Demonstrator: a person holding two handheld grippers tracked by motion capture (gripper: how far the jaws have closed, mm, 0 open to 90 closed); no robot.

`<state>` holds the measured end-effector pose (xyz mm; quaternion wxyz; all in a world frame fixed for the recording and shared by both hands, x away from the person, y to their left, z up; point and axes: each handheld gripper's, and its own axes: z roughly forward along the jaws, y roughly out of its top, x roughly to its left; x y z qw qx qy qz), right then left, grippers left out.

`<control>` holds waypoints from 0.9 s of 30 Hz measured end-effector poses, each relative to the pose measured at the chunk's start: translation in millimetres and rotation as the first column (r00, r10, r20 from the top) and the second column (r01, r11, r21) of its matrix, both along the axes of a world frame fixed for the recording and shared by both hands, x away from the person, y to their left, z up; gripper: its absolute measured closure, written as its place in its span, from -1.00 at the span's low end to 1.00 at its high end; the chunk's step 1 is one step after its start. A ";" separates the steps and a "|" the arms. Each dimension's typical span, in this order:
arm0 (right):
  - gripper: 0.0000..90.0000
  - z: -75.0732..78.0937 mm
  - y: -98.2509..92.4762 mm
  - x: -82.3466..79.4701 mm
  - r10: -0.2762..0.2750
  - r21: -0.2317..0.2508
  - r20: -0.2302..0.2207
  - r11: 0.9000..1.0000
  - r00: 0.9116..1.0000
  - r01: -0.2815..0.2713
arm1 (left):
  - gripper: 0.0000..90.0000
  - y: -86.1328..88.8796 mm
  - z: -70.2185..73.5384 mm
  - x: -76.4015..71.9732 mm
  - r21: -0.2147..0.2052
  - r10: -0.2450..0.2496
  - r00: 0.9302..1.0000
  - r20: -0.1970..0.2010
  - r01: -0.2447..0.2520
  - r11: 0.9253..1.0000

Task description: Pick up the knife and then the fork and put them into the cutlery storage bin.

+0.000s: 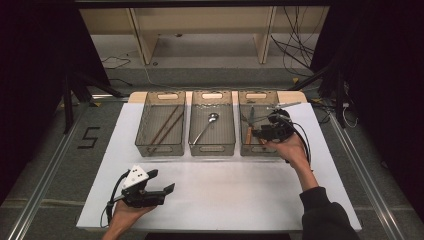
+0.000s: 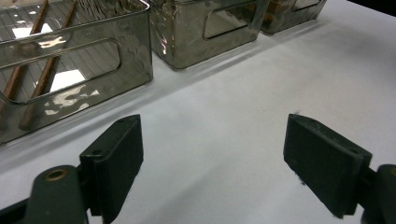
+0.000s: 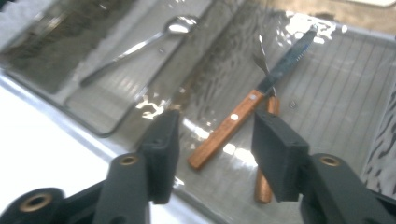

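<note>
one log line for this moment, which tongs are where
right tongs: open over right bin, above wood-handled knife lying inside | left tongs: open, nothing between, above white tabletop

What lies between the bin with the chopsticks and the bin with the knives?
The middle bin stands between the chopstick bin and the knife bin; it holds one spoon. The high view shows it.

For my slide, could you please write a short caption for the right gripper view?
Open right hand-held gripper above the tinted bin holding two wooden-handled knives, crossed.
</note>
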<state>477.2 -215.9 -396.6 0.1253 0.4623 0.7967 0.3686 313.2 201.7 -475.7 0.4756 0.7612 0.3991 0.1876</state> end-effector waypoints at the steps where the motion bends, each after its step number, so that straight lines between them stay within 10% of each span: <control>1: 0.06 1.1 -0.2 -4.7 0.012 0.018 0.017 1.000 1.000 -0.012 | -0.56 -0.2 -0.3 0.1 -0.002 0.002 1.000 0.000 -0.002 1.000; 9: -0.18 1.9 8.3 -51.4 0.103 0.103 0.148 0.988 0.984 -0.118 | -0.57 -0.5 -0.8 0.5 0.004 -0.003 1.000 -0.005 0.003 1.000; 27: -0.40 -30.8 5.9 -124.8 0.160 0.178 0.272 0.961 0.949 -0.213 | -0.58 -0.2 -1.8 0.6 -0.012 -0.010 1.000 -0.015 0.010 1.000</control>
